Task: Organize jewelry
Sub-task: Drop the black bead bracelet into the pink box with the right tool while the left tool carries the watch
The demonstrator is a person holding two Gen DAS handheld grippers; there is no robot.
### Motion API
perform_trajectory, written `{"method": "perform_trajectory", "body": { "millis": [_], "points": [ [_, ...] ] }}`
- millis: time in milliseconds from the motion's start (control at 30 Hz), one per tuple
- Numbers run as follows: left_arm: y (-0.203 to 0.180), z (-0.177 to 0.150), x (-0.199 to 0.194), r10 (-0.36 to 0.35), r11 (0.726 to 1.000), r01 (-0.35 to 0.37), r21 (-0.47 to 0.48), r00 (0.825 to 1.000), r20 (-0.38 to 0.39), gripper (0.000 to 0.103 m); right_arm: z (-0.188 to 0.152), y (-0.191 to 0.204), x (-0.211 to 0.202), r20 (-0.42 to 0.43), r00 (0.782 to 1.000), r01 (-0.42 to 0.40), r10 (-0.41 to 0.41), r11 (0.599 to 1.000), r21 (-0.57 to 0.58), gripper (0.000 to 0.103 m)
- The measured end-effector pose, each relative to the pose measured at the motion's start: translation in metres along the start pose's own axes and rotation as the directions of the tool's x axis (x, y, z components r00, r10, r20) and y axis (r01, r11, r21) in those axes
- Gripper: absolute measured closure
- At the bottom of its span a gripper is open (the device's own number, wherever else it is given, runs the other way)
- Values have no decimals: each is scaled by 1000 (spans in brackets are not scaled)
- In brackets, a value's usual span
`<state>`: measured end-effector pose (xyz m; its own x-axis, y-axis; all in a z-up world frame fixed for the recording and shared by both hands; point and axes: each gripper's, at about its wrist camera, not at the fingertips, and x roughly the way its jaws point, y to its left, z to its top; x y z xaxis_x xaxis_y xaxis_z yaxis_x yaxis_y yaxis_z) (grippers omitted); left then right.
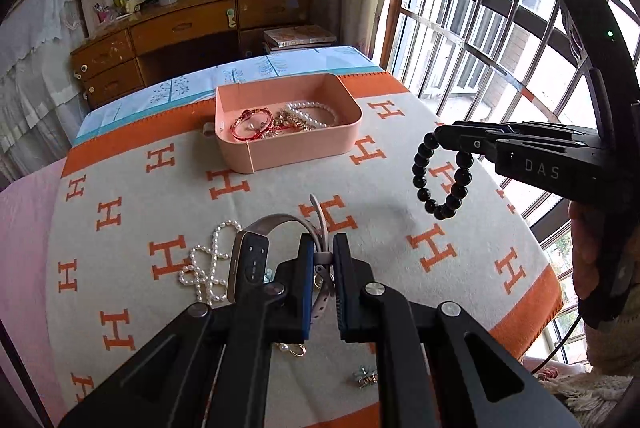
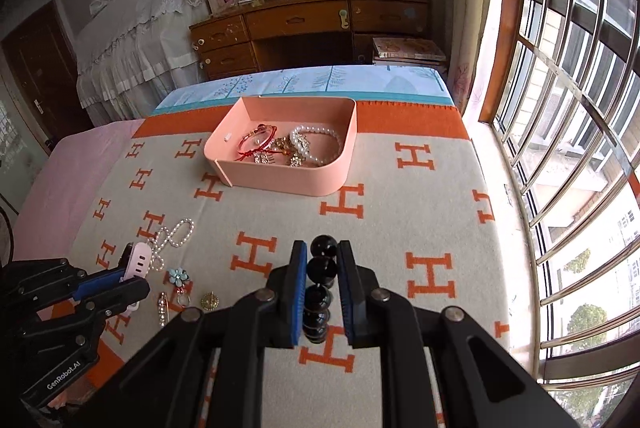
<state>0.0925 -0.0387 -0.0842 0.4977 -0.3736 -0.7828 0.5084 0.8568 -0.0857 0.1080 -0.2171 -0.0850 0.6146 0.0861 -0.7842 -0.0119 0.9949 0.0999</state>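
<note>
1. The left claw point(image 1: 323, 270) pinches the watch point(image 1: 256, 252) by its strap; the right claw point(image 2: 322, 292) grips the black bead bracelet point(image 2: 320, 292), lifted clear.
2. Both likely go into the pink box point(image 2: 288, 184) ahead on the blanket point(image 2: 400, 228).

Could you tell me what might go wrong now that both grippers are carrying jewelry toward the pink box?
1. The black bead bracelet dangles from the right gripper by a few beads; it could swing or slip.
2. The left gripper pinches only the watch strap, so it might slide out short of the pink box.
</note>
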Motion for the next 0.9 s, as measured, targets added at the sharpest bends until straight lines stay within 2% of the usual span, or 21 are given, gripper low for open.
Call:
{"method": "perform_trajectory", "body": {
  "millis": [200,367,500,667,767,900],
  "points": [
    [11,42,-13,64,997,-65,27,996,54,96,51,6,-18,99,995,-22,23,1000,-18,88],
    [24,73,-6,89,996,-89,9,994,57,96,97,12,-3,126,990,-69,69,998,-10,88],
    [32,89,9,111,994,-111,7,993,40,96,131,18,34,90,993,-83,82,997,0,88],
    [39,99,29,126,992,-126,4,992,5,96,157,23,88,21,995,-97,96,994,52,88],
    [43,105,41,135,991,-135,9,991,-7,96,163,19,112,-1,994,-107,108,989,101,88],
    [48,113,56,148,989,-148,12,989,-18,96,153,9,140,-32,998,-46,51,989,137,88]
  ]
}}
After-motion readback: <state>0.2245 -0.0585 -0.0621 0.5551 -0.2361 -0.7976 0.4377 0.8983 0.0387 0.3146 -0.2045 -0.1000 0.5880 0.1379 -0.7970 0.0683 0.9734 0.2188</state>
